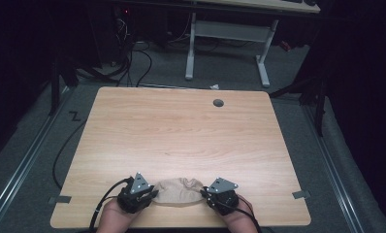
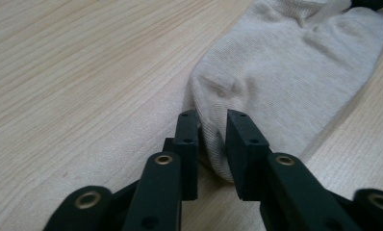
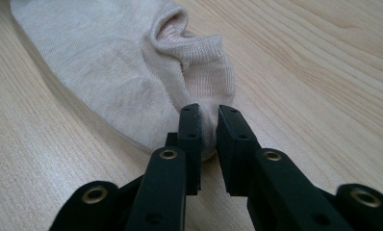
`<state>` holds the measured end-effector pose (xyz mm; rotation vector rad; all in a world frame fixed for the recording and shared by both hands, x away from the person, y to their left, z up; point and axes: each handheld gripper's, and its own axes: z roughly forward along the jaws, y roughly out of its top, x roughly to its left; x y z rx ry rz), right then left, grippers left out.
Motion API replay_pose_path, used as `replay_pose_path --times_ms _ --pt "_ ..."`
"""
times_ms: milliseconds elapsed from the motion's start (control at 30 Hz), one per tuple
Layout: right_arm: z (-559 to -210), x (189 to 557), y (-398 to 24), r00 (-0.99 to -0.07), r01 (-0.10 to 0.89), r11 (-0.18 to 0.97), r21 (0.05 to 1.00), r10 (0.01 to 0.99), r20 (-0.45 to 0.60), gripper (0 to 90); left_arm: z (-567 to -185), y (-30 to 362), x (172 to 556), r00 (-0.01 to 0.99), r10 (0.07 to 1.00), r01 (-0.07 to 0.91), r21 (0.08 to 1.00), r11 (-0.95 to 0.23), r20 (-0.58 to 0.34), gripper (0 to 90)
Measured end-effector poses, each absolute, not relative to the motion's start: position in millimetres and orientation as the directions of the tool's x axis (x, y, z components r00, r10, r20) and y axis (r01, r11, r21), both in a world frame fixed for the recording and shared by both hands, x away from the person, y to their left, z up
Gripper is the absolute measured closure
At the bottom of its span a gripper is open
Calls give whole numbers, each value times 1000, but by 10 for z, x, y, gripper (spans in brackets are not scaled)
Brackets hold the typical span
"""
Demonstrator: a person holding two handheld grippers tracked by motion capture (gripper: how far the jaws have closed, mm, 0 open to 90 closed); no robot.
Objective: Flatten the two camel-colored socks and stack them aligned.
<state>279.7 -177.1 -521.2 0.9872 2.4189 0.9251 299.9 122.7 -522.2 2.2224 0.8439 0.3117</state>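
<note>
Beige sock [image 1: 179, 191] is laid flat at the table's [image 1: 181, 131] 6 o'clock edge, each end sitting between slightly parted jaws of left gripper [image 1: 150, 195] and right gripper [image 1: 205, 194]; release looks nearly done.

The sock [image 1: 179, 191] lies on the table [image 1: 181, 131] at its near edge, between the left gripper [image 1: 150, 195] and right gripper [image 1: 204, 194]; a hole [image 1: 218, 103] sits far behind it.

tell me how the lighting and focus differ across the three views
High view: dim, room around the table nearly black, sock soft. Left gripper view: bright, even, sock weave sharp, near jaws slightly blurred. Right gripper view: similar, sock crisp, soft shadow beneath it.
</note>
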Motion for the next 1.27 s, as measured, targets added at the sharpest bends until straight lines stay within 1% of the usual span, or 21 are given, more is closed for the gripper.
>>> replay_pose_path --times_ms 100,333,400,467,667,800,933,1000,1100,1200,1267 --pt "-5206 2801 -1772 -682 483 529 698 727 -79 760 -5203 1243 3013 750 660 479 714 -510 -31 680" --pt "-5118 2813 -1831 -666 464 466 753 744 -50 684 -5132 1325 3070 739 671 478 745 -466 -55 586" --pt "-5102 2823 -1859 -654 460 448 767 755 -49 666 -5111 1357 3098 733 679 476 752 -456 -52 551" --pt "-5083 2846 -1905 -638 459 430 778 769 -49 643 -5095 1402 3136 723 689 475 763 -438 -55 535" --pt "-5090 2979 -2147 -559 480 358 801 828 -36 577 -5095 1585 3299 672 739 489 781 -390 -52 503" --pt "-5110 3094 -2357 -491 497 303 813 871 -24 544 -5111 1780 3439 627 779 499 778 -383 -19 481" --pt "-5162 3202 -2570 -425 512 290 809 904 -55 534 -5176 2037 3601 549 833 570 762 -308 -74 463" --pt "-5201 3250 -2701 -382 544 255 799 924 -35 530 -5188 2095 3632 528 843 590 758 -277 -103 462" --pt "-5192 3259 -2809 -341 553 205 808 940 -5 529 -5172 2064 3599 543 836 570 764 -303 -73 458" --pt "-5190 3276 -2813 -339 548 209 810 941 -14 530 -5166 2034 3553 559 829 553 758 -346 -28 451" --pt "-5204 3306 -2798 -346 551 222 805 938 -22 531 -5156 2049 3530 559 828 554 758 -345 -32 451"
